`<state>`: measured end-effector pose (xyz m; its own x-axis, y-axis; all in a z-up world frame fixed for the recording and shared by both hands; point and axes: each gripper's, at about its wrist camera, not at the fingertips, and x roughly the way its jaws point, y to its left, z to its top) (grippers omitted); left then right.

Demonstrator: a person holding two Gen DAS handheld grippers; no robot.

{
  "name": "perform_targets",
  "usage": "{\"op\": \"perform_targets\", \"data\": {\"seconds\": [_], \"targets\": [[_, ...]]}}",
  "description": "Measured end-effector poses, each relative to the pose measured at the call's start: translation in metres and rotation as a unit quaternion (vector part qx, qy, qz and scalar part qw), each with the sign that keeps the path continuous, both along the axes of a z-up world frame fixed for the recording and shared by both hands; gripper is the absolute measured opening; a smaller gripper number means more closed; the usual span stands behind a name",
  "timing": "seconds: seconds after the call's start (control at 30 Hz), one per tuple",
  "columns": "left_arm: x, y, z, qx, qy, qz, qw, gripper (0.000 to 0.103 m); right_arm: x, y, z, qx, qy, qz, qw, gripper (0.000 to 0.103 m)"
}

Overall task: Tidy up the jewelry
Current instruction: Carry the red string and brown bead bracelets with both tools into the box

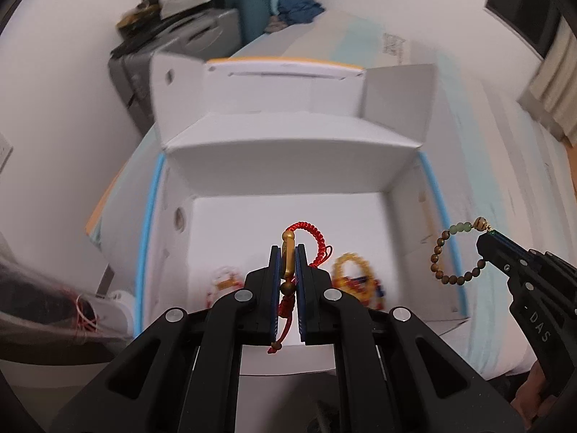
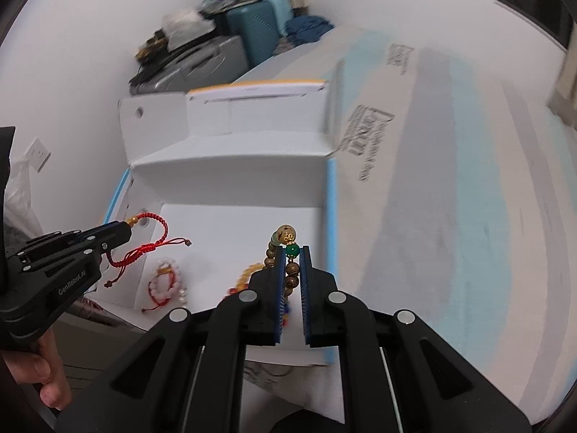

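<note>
Left wrist view showed the left hand-held gripper (image 1: 287,252) clamped on a red cord bracelet (image 1: 306,238) above the open white box (image 1: 288,166). Beside it, the right hand-held gripper (image 2: 291,252) pinched a brown bead bracelet (image 1: 455,254). Yellow beads (image 1: 351,270) and pink beads (image 2: 167,281) lay inside the box.

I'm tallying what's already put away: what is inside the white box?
On the floor of the white box lie a pink bead bracelet and a yellow bead bracelet. The tongs cover part of the floor, so anything more there is hidden.
</note>
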<state>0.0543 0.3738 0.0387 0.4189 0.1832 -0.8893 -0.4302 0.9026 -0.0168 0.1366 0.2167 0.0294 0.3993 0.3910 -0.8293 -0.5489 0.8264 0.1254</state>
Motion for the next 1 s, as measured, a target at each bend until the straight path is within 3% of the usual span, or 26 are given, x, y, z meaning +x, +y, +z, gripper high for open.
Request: {"op": "perform_targets", "data": {"seconds": [0.4, 0.7, 1.0], "targets": [[-0.004, 0.041, -0.065, -0.029, 0.050, 0.016, 0.9982, 0.007, 0.006, 0.050, -0.067, -0.047, 0.059, 0.021, 0.997, 0.007], [-0.002, 0.054, -0.090, -0.036, 0.073, 0.017, 0.9965, 0.007, 0.013, 0.068, -0.097, -0.076, 0.080, 0.019, 0.994, 0.007], [-0.002, 0.056, -0.099, -0.038, 0.081, 0.020, 0.9958, 0.009, 0.005, 0.072, -0.103, -0.087, 0.078, 0.023, 0.993, 0.010]]}}
